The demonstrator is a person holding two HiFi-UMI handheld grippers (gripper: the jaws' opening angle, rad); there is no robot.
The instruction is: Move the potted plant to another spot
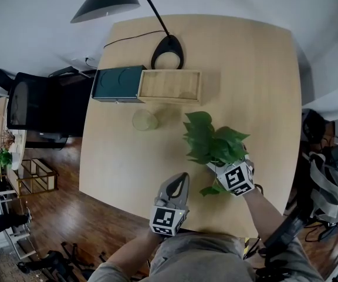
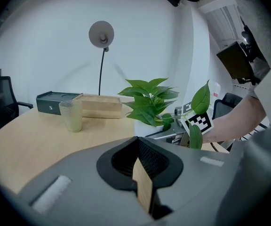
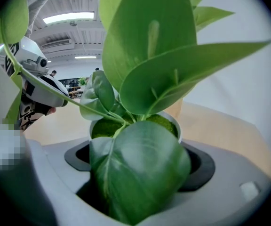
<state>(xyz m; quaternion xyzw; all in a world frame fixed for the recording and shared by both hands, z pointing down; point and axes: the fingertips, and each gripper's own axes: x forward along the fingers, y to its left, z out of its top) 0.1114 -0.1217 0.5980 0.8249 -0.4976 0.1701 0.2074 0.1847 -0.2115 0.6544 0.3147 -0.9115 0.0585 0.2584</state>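
Observation:
The potted plant, broad green leaves in a small white pot, stands on the pale wooden table toward its near right. My right gripper reaches in under the leaves, and in the right gripper view its jaws sit tight against both sides of the pot, with the plant filling the frame and hiding the pads of the right gripper. My left gripper hovers shut and empty near the table's front edge, left of the plant. The left gripper has its jaws pressed together.
A ribbed glass stands left of the plant. Behind it lie a wooden box and a dark green box, with a lamp base at the far edge. A black office chair is off the table's left side.

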